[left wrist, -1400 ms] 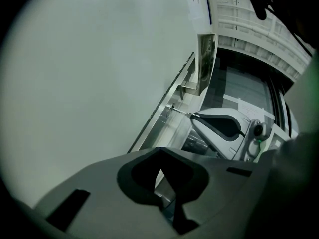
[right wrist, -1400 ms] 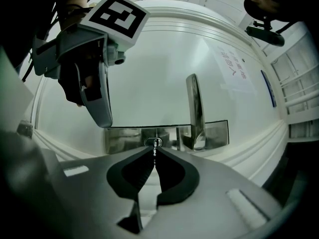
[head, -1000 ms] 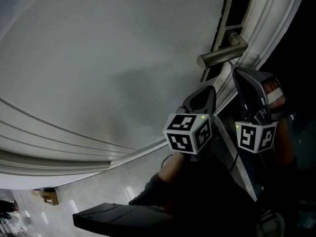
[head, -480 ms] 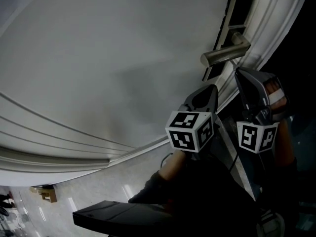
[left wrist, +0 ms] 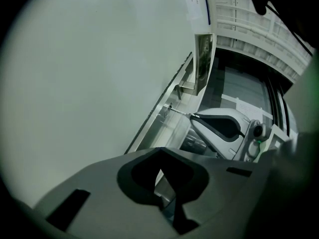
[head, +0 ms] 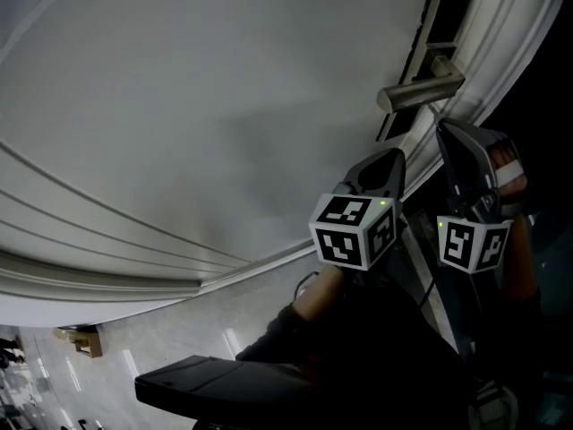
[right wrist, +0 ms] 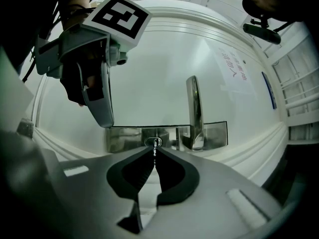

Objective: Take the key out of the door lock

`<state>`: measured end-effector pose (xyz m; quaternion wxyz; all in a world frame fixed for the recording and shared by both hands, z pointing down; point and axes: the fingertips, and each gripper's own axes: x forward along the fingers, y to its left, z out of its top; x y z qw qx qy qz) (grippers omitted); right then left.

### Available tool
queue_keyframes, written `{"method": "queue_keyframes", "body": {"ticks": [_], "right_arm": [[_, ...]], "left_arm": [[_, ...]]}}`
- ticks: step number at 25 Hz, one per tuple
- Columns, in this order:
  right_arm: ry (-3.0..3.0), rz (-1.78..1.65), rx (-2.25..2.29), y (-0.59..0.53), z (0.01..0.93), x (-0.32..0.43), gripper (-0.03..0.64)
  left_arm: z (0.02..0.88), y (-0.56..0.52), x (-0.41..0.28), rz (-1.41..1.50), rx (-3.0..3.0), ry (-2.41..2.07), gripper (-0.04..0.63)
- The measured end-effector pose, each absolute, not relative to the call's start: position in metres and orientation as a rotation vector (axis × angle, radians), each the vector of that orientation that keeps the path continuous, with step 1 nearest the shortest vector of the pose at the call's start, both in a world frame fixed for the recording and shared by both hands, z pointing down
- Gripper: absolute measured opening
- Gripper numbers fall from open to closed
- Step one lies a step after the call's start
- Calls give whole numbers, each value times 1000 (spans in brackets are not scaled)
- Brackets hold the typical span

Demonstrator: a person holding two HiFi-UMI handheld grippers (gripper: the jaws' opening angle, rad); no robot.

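The white door (head: 206, 106) has a metal lever handle (head: 418, 92) (right wrist: 194, 111) on a steel lock plate (right wrist: 124, 136). My right gripper (right wrist: 154, 153) (head: 445, 133) is shut on the key (right wrist: 155, 148). The key's thin blade (left wrist: 179, 113) runs from the jaw tips to the keyhole (right wrist: 153, 142) (left wrist: 169, 106), and I cannot tell how deep it sits. My left gripper (head: 380, 164) (left wrist: 160, 171) hangs shut and empty just left of the lock, close to the door face. It also appears in the right gripper view (right wrist: 94, 83).
The door's moulded frame (head: 501, 34) runs along the right. Pale floor (head: 179, 348) lies below, with a dark flat object (head: 224, 388) near the bottom. A paper notice (right wrist: 234, 71) is stuck on the door above the handle.
Everything in the head view has slid slightly right together. Both grippers keep the same place relative to the handle.
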<state>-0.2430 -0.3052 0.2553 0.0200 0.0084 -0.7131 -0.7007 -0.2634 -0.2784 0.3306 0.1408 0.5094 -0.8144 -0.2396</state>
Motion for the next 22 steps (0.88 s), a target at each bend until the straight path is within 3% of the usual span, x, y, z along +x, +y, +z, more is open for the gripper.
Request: {"method": "queue_keyframes", "body": {"ticks": [22], "right_arm": [[-2193, -2198, 29, -302, 255, -240, 12]], "left_arm": [[323, -270, -260, -716, 1468, -2387, 0]]}}
